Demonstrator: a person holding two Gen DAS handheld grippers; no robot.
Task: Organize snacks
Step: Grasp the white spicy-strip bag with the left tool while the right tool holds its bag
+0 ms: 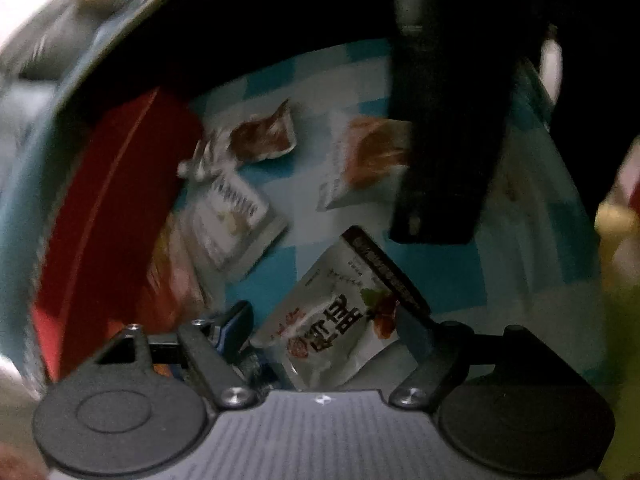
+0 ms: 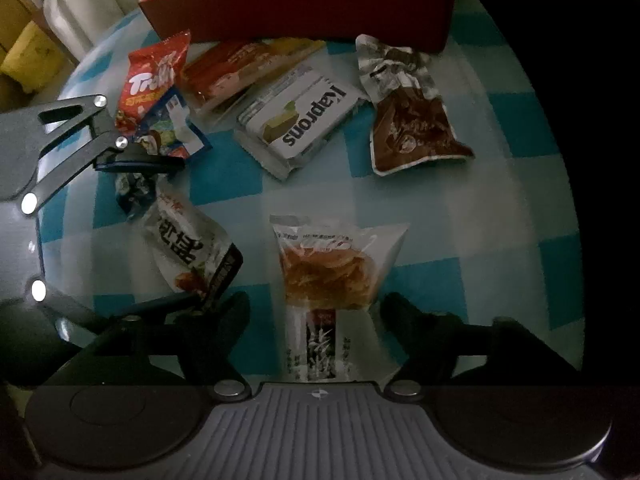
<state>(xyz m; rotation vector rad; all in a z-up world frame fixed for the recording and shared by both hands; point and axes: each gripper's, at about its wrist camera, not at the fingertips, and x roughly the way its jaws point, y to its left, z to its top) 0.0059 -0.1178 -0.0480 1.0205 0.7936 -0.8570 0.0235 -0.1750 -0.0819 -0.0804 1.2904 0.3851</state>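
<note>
Clearly "Kaprons" [image 2: 310, 120] and, seemingly, "Trolli" [image 2: 154, 76] label two packets.

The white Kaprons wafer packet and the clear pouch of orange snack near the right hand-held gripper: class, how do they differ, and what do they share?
The white Kaprons wafer packet is opaque, printed with a wafer picture; the clear pouch of orange snack shows its contents. The wafer packet lies slantwise near the red cardboard box; the pouch lies lengthwise between the open fingers of the right hand-held gripper. Both lie flat on the blue-and-white checked tablecloth, outside the box.
</note>
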